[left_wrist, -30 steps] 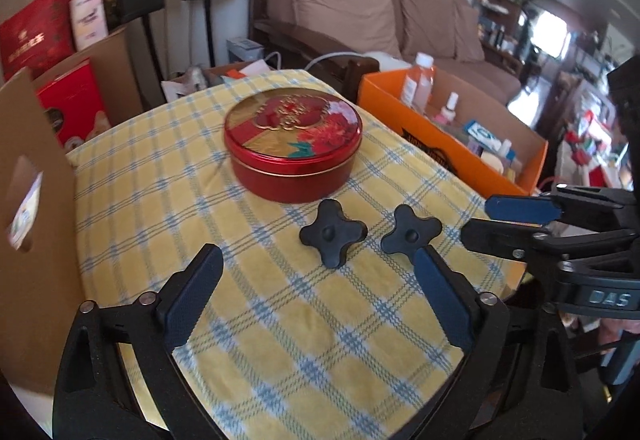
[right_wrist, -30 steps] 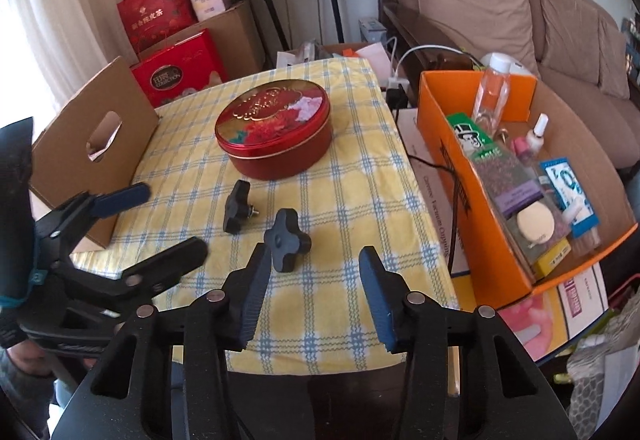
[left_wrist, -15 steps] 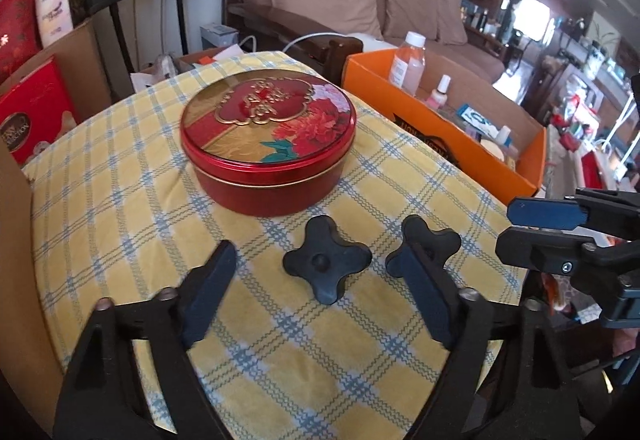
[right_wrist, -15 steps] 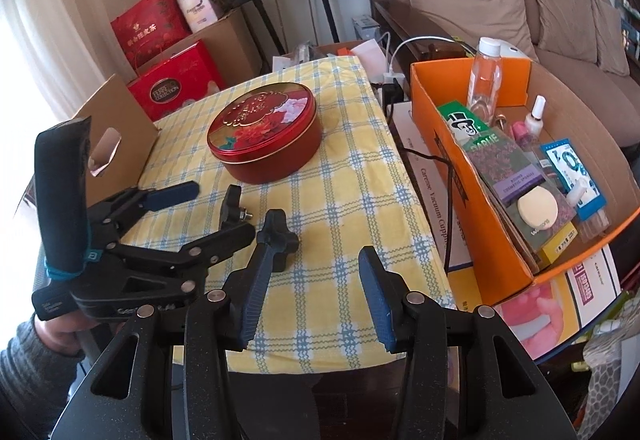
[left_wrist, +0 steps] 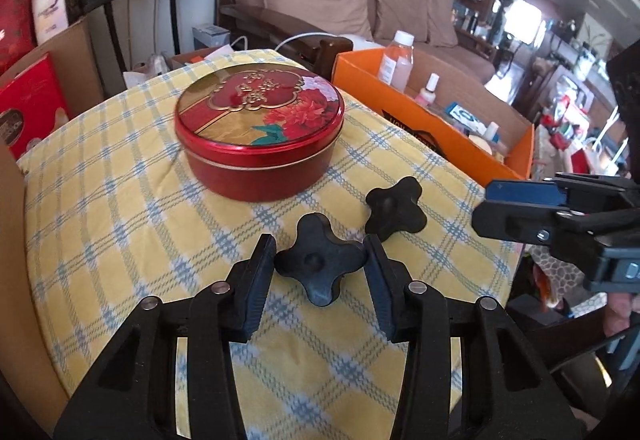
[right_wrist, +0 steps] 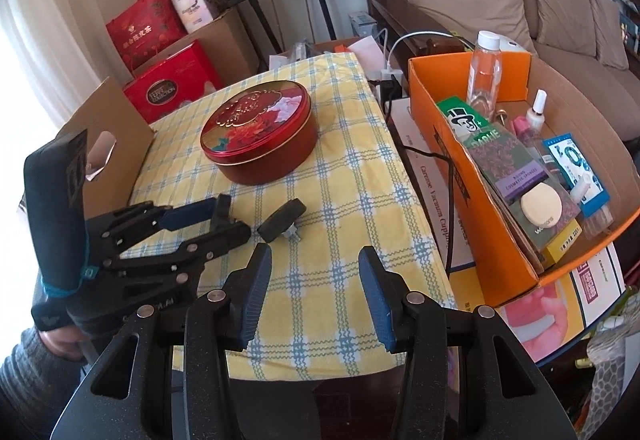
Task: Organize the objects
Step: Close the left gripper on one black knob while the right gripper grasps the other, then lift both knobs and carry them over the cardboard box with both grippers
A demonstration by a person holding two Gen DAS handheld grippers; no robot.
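In the lower middle of the left wrist view, the left gripper (left_wrist: pixel 320 272) is closing on the near knob (left_wrist: pixel 320 264), a black four-lobed piece lying flat on the checked cloth (left_wrist: pixel 120 208); both pads are touching or nearly touching its sides, but the knob is sitting on the cloth, not lifted, so the grasp is only just forming. At the bottom of the right wrist view, the right gripper (right_wrist: pixel 314 292) is hanging spread wide and holding nothing, over the near edge of the table. Just beyond the first knob, right of centre, the second knob (left_wrist: pixel 394 210) is lying untouched, apart from it. Above them, in the upper middle of the frame, the red tin (left_wrist: pixel 260 132) is standing with its lid on. At the upper right, the orange box (left_wrist: pixel 424 128) is sitting beside the table, already holding bottles and packets. Judging by this, the organizing is barely begun: neither knob is put away, and the tin is unopened.
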